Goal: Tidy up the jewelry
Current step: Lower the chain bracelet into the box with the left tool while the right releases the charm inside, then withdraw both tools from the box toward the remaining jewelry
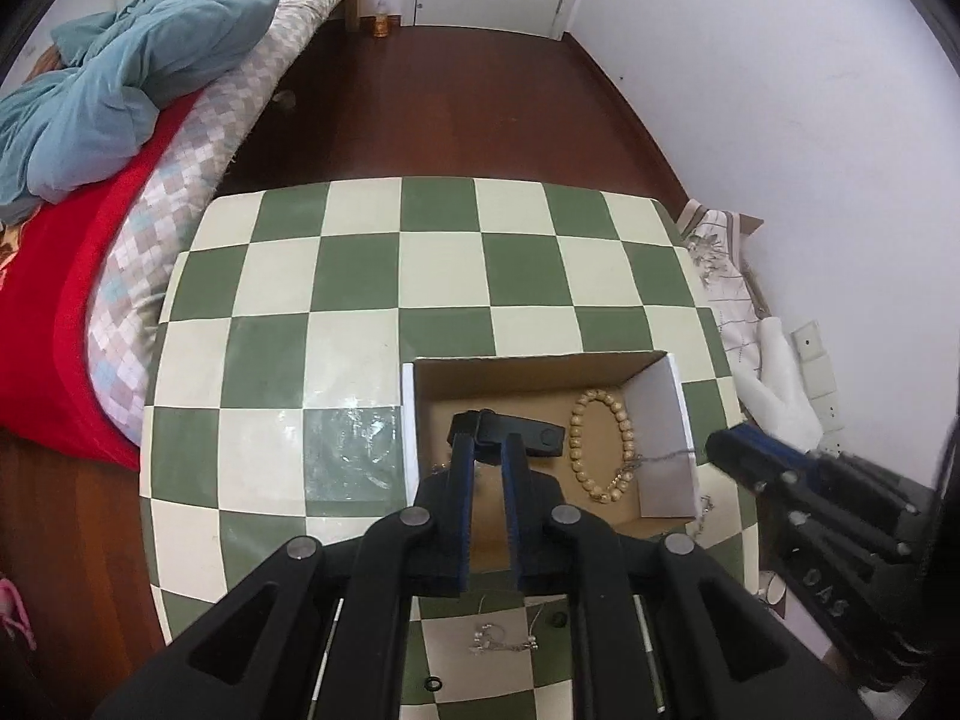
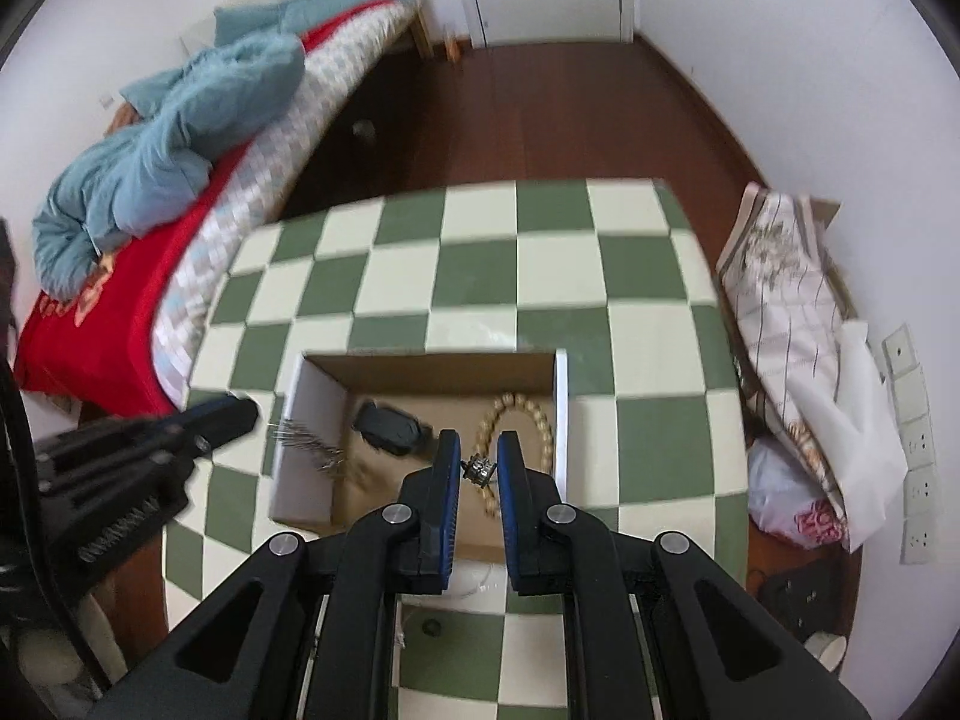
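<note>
A small metal charm (image 2: 480, 468) is pinched by the right gripper (image 2: 479, 461) above the cardboard box (image 2: 432, 369); the left gripper (image 1: 487, 457) fingers are spread

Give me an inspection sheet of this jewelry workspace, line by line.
Surface: green and cream checkered table.
Job's things: cardboard box holding a beaded bracelet and a black band; a thin chain drapes over the box wall; silver chain pieces lie on the table.
Clutter: small black ring.
Grippers: left gripper is over the box, fingers apart; right gripper pinches a small silver charm.
Cables: nothing seen.
Surroundings: bed, wooden floor, folded cloth.
</note>
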The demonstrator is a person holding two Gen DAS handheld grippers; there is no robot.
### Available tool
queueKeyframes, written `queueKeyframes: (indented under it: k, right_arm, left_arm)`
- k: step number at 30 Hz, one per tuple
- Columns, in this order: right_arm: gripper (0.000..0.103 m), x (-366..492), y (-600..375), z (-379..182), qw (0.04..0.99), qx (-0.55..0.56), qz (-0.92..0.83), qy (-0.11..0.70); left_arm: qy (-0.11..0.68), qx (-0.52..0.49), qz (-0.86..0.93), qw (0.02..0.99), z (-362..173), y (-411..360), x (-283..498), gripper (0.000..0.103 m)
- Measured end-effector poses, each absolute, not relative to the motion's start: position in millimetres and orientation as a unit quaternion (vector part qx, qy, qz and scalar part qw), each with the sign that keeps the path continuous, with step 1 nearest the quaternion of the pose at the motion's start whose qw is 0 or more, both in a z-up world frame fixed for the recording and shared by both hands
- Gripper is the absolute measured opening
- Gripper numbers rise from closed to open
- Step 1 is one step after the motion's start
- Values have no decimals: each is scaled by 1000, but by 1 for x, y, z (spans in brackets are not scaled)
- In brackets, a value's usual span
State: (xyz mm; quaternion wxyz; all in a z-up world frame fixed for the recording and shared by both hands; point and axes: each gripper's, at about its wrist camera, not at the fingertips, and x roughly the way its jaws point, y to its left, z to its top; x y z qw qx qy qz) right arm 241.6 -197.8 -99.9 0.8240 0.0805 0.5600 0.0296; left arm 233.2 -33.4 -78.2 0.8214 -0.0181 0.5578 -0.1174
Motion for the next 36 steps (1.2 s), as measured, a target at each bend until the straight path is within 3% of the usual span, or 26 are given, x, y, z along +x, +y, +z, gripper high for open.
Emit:
queueKeyframes:
  k: [1,2,3,4,5,6,9,24,36]
  right_arm:
    - [16,242,-198,-105,820,76,28,567]
    - [23,243,-197,-108,816,71,27,574]
    - [51,243,-197,-110,812,68,25,579]
    - [80,242,-196,-115,808,65,24,585]
    - [93,241,-196,-117,805,61,23,589]
    - [99,239,-195,-119,804,55,20,592]
    - [99,234,-194,-122,800,45,12,599]
    - [103,200,-195,-113,825,29,-38,563]
    - [103,150,-190,-69,875,13,-73,478]
  left_arm:
    - [555,-10,-108,825,-76,-34,233,15]
    - [550,-4,-97,830,-74,-34,233,28]
    - [545,-1,-94,833,-72,-34,233,38]
    - [537,3,-87,839,-69,-33,232,64]
    - [525,6,-78,847,-64,-32,230,86]
    - [519,7,-74,851,-62,-31,230,90]
    - [511,13,-53,858,-56,-25,229,103]
    - [469,37,11,883,-69,-6,185,103]
    - [419,28,29,907,-50,15,130,103]
